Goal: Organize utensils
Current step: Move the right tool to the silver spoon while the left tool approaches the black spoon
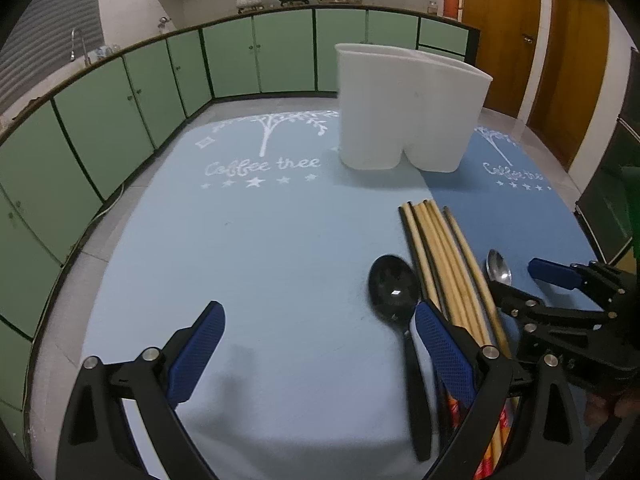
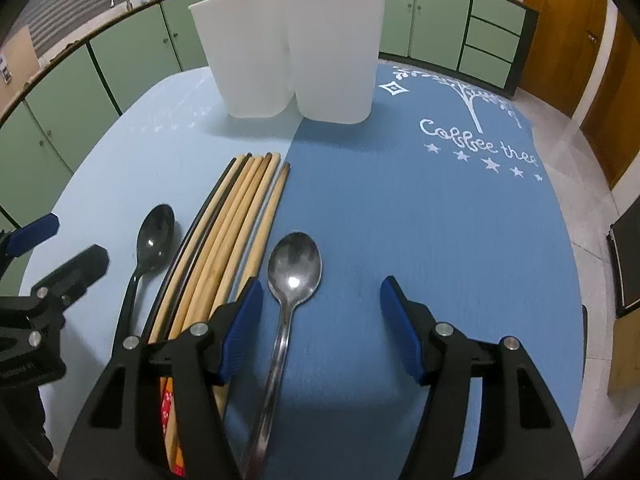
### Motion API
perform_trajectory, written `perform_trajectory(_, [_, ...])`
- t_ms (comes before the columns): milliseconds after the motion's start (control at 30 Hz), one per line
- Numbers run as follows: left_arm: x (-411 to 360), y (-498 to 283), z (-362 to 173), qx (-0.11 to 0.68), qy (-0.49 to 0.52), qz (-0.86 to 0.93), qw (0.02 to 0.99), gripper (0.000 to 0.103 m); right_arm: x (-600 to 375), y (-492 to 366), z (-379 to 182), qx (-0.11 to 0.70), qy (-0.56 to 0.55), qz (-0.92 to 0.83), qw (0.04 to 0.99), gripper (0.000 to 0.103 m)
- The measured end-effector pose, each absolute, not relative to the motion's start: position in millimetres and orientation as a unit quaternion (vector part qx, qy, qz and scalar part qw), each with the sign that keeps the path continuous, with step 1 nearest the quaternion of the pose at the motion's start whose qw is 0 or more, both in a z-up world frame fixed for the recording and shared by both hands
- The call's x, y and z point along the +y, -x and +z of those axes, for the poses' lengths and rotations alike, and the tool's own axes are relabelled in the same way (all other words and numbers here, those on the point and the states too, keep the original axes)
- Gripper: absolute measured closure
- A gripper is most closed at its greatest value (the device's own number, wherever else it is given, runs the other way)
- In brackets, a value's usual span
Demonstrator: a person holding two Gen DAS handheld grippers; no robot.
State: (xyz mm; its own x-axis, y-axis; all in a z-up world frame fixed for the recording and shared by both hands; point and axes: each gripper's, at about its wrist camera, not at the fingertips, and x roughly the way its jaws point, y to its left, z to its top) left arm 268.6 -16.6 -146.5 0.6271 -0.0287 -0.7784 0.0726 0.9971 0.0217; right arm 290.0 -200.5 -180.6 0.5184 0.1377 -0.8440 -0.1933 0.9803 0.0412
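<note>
A white two-compartment utensil holder (image 1: 408, 108) (image 2: 296, 48) stands upright at the far side of the table. Several wooden chopsticks (image 1: 448, 264) (image 2: 236, 232) lie in a bundle in front of it. A black spoon (image 1: 394, 286) (image 2: 154, 238) lies to their left, a steel spoon (image 1: 499, 268) (image 2: 294, 264) to their right. My left gripper (image 1: 320, 344) is open and empty, left of the black spoon. My right gripper (image 2: 322, 316) (image 1: 520, 280) is open, its fingers either side of the steel spoon's neck, not touching it.
Two blue "Coffee tree" placemats (image 1: 248, 240) (image 2: 440, 216) cover the round table. Green cabinets (image 1: 120, 100) curve around behind, with pots on the counter. Wooden doors (image 1: 560, 60) stand at the right.
</note>
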Motion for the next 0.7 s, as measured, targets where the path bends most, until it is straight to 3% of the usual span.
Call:
perform_trajectory(367, [-31.0, -302.8, -157.0, 0.442, -0.029, -0.033, 0.896, 0.012, -198.8, -302.7, -180.7, 0.472, 0.033, 0.097, 0.875, 0.047])
perform_trajectory(700, [-20.7, -307.3, -178.6, 0.465, -0.014, -0.035, 0.885, 0.014, -215.0, -299.3, -179.8, 0.47, 0.018, 0.11, 0.876, 0.063])
